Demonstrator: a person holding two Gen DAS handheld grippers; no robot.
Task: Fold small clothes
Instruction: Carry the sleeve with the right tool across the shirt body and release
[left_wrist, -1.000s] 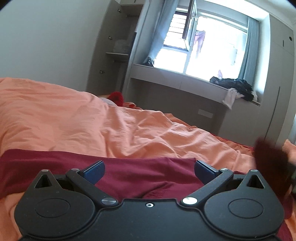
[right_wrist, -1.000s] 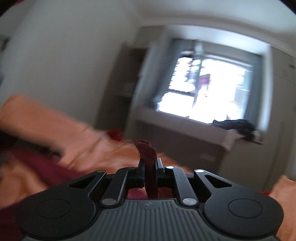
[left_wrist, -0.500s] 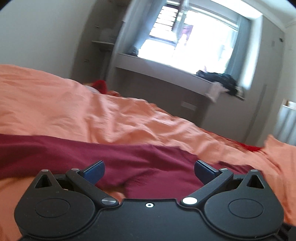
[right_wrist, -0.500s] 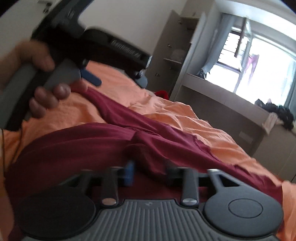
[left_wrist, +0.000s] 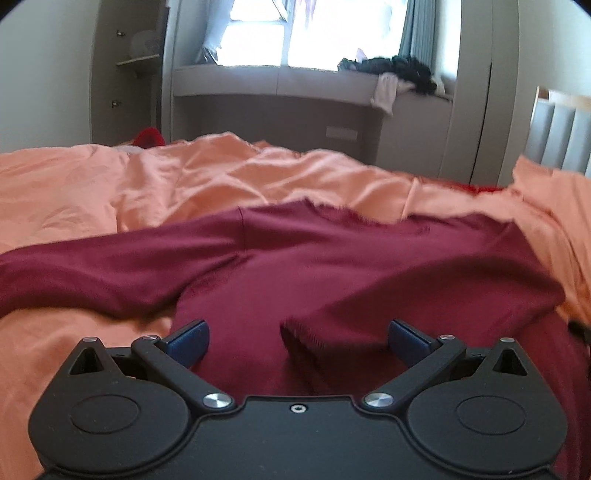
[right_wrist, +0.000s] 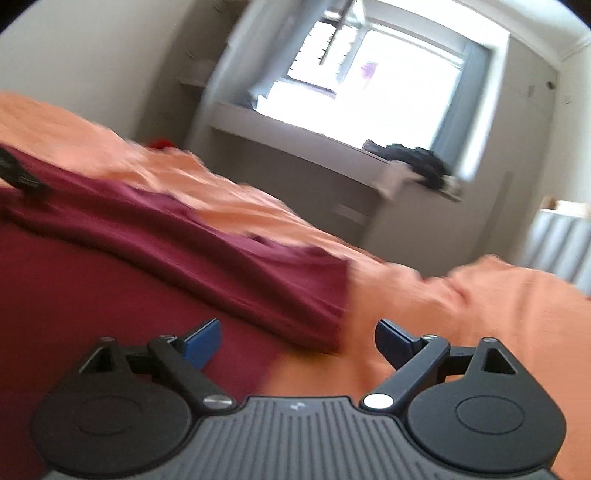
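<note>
A dark red long-sleeved top lies spread on the orange bedcover. One sleeve stretches to the left, and the other is folded across the body with its ribbed cuff between my left fingers. My left gripper is open and empty just above the cuff. In the right wrist view, which is blurred, the same top lies to the left with its edge near the middle. My right gripper is open and empty over that edge and the bedcover.
A window ledge with a pile of dark clothes runs behind the bed. A tall cupboard stands at the back left. A red item lies at the bed's far edge. A grey padded headboard is at the right.
My right gripper was shut on the sleeve cuff one second ago; it has opened and let go. The sleeve now lies folded across the top. My left gripper has stayed open and tilted down.
</note>
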